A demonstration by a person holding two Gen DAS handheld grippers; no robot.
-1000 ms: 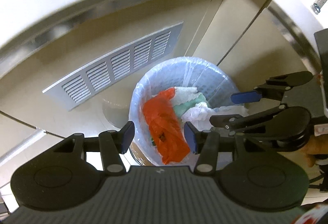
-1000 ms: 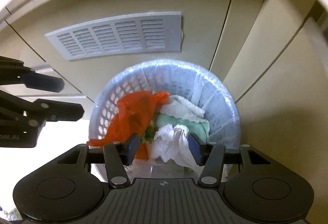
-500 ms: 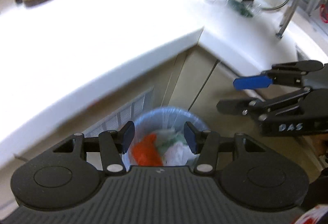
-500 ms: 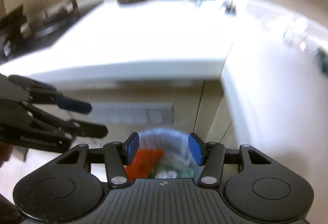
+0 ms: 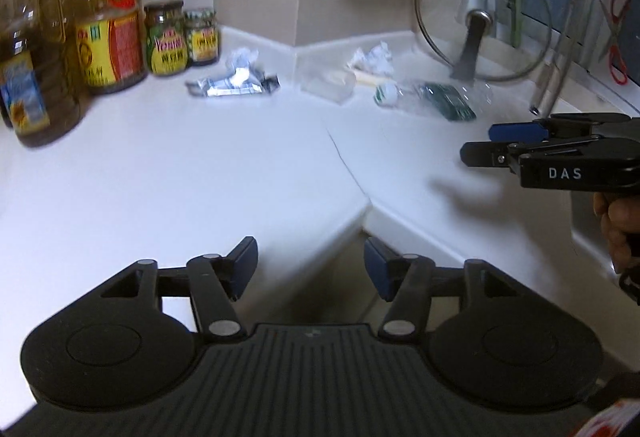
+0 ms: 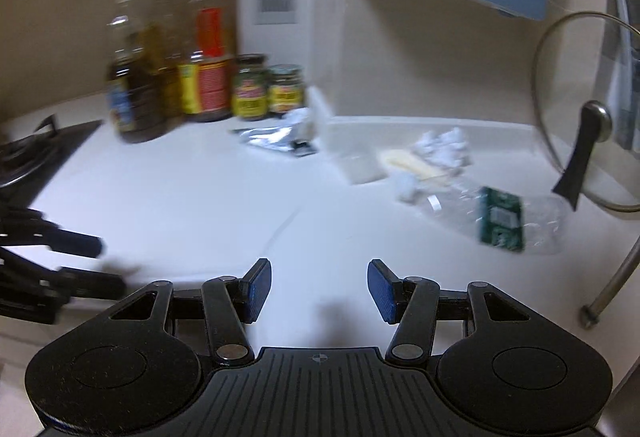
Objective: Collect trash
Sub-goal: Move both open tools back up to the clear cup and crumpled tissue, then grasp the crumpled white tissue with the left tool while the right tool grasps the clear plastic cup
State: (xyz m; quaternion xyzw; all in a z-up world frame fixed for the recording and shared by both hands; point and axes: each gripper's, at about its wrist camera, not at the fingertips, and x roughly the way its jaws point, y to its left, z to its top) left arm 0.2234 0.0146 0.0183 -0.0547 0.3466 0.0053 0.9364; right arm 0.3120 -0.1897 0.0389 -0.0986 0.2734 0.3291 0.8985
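Trash lies at the back of the white counter [image 5: 200,173]: a silver foil wrapper [image 5: 232,85] [image 6: 276,137], a crumpled white paper ball [image 5: 374,57] [image 6: 442,149], a clear plastic cup [image 5: 328,85] [image 6: 356,165] and a crushed clear bottle with a green label [image 5: 436,99] [image 6: 500,223]. My left gripper [image 5: 310,267] is open and empty above the counter's front corner. My right gripper [image 6: 318,291] is open and empty over the counter; it also shows in the left wrist view [image 5: 476,145]. The left gripper also shows in the right wrist view [image 6: 96,265]. The bin is out of view.
Oil bottles [image 5: 108,21] [image 6: 208,65] and two jars [image 5: 182,35] [image 6: 266,89] stand at the back left. A glass pot lid [image 5: 480,17] [image 6: 588,113] leans at the right. A stove [image 6: 36,153] is at the far left. A metal faucet pipe [image 6: 612,285] is at the right.
Both grippers have lifted from over the trash bin on the floor and tilted up to face the countertop. The bin has dropped out of view. Both stay open and empty.
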